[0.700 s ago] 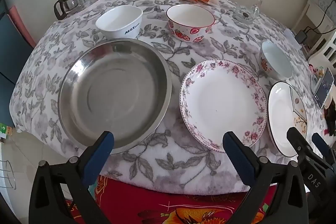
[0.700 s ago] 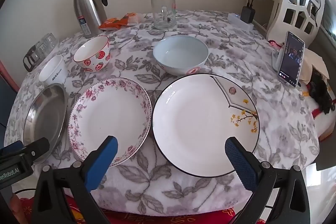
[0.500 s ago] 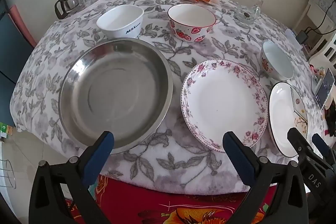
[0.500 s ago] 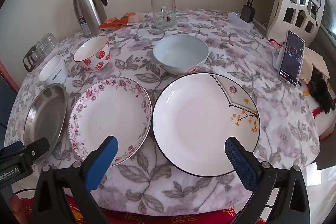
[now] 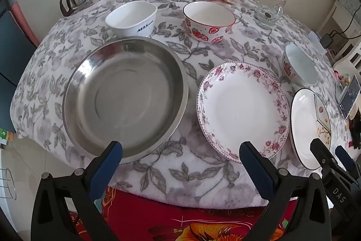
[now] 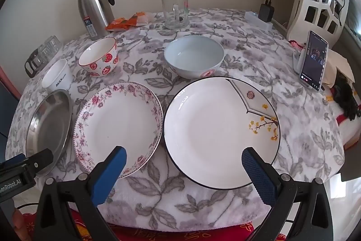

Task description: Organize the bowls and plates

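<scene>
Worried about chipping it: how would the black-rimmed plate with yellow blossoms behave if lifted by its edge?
The black-rimmed plate looks glazed, so probably slippery. It seems rigid ceramic, likely fragile if dropped. Its shallow rim lies low on the soft cloth, probably hard to get under.

Left gripper (image 5: 180, 162) and right gripper (image 6: 183, 160) were alike: black triangular plastic frames with silver pivot screws, each bearing 2 blue textured pads (image 6: 257, 175). White lettering "DAS" was printed on the right unit's side, "enRobot.AI" on the left's.
</scene>
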Demonstrator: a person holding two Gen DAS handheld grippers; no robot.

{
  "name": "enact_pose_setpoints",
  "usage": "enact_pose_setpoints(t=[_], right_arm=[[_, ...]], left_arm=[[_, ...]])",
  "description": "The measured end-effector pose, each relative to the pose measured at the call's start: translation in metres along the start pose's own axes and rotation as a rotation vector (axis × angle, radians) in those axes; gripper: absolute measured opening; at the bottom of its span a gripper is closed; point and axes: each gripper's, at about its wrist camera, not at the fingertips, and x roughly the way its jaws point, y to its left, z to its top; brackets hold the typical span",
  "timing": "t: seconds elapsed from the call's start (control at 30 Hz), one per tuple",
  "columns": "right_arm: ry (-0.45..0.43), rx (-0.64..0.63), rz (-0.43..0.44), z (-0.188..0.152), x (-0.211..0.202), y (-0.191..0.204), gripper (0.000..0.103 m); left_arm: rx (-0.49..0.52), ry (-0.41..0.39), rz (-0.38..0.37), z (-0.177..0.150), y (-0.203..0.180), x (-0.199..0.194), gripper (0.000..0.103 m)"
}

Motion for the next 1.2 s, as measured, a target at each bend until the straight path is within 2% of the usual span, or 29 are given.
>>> enact_pose_setpoints(t=[1.2], right_arm=[[0.008, 0.003, 0.005, -0.0003, 0.0016, -0.0007, 0.103]], left_arm=[[-0.011, 0.019, -0.001, 0.0, 0.0025, 0.0048, 0.103]])
